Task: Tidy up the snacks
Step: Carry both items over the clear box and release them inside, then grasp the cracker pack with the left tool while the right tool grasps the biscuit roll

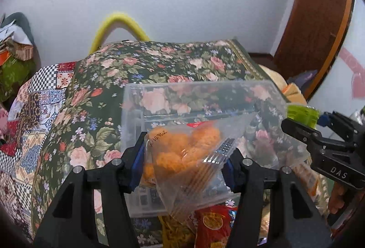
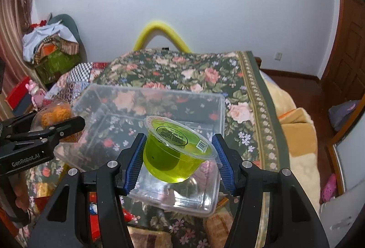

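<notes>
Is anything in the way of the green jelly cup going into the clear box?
Nothing visible blocks it. The right tongs hold the green jelly cup above the clear box, which has no lid on and looks empty inside. The left tongs, holding the bag of orange snacks, are off to the box's left side.

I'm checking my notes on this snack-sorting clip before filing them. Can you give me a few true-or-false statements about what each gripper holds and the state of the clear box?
1. The left gripper holds a clear bag of orange snacks. True.
2. The right gripper holds a red packet. False: it holds a green jelly cup with a sealed lid.
3. The clear plastic box has a lid on. False: it is open at the top.
4. The box sits on a floral cloth. True.
5. The jelly cup already rests on the box floor. False: it is held in the jaws above the box.
</notes>
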`<state>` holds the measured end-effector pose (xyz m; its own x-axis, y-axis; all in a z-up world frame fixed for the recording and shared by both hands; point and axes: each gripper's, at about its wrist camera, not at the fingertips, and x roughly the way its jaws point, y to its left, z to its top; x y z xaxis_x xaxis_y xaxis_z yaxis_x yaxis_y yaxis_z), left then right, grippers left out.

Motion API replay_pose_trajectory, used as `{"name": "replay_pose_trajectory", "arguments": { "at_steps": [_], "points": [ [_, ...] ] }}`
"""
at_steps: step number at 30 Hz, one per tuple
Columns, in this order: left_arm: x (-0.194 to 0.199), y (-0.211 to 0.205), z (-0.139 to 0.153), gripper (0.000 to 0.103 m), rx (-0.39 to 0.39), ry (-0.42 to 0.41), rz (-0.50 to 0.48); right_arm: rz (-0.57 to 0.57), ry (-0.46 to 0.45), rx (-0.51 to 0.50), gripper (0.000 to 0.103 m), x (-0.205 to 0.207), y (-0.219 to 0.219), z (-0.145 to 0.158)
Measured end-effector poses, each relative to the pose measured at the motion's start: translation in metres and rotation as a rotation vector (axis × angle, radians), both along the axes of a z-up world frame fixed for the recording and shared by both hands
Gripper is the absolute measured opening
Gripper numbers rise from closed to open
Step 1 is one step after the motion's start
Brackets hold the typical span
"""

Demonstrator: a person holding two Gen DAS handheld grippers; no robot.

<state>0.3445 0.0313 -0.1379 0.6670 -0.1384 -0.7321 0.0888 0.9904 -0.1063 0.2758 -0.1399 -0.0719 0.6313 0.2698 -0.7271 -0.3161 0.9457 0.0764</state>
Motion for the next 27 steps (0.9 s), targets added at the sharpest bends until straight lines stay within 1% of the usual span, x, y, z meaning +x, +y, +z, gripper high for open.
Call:
{"name": "replay_pose_trajectory", "arguments": {
  "at_steps": [6,11,13,15,17,18,21,22,24,27],
  "points": [
    [0.012,-0.006,-0.015,0.057,0.023,0.057,-0.023,0.039,0.057,-0.045,0.055,0.012,0.009,-0.012],
    [0.017,-0.003,-0.021,0.057,-0.002,0.102,-0.026,0.065,0.106,-0.071,0.056,0.017,0.013,-0.022],
    [0.017,-0.001,-0.021,0.058,-0.007,0.107,-0.017,0.066,0.094,-0.076,0.056,0.015,0.014,-0.021],
    [0.015,0.0,-0.018,0.061,-0.001,0.095,-0.012,0.066,0.072,-0.07,0.056,0.012,0.014,-0.014],
    [0.012,-0.001,-0.012,0.062,0.004,0.078,-0.018,0.065,0.055,-0.06,0.061,0.011,0.013,-0.006],
    [0.009,-0.002,-0.008,0.066,0.006,0.063,-0.023,0.065,0.046,-0.059,0.062,0.011,0.014,-0.003],
    [-0.003,-0.006,0.009,0.074,0.033,0.0,-0.024,0.058,0.005,-0.068,0.064,0.006,0.014,0.009],
    [-0.009,-0.008,0.018,0.074,0.047,-0.027,-0.029,0.055,-0.008,-0.066,0.064,0.003,0.014,0.014],
    [-0.017,-0.011,0.029,0.077,0.059,-0.057,-0.034,0.053,-0.03,-0.059,0.064,-0.003,0.013,0.023],
    [-0.032,-0.01,0.046,0.079,0.051,-0.09,-0.037,0.049,-0.067,-0.046,0.066,-0.015,0.011,0.037]
  ]
}}
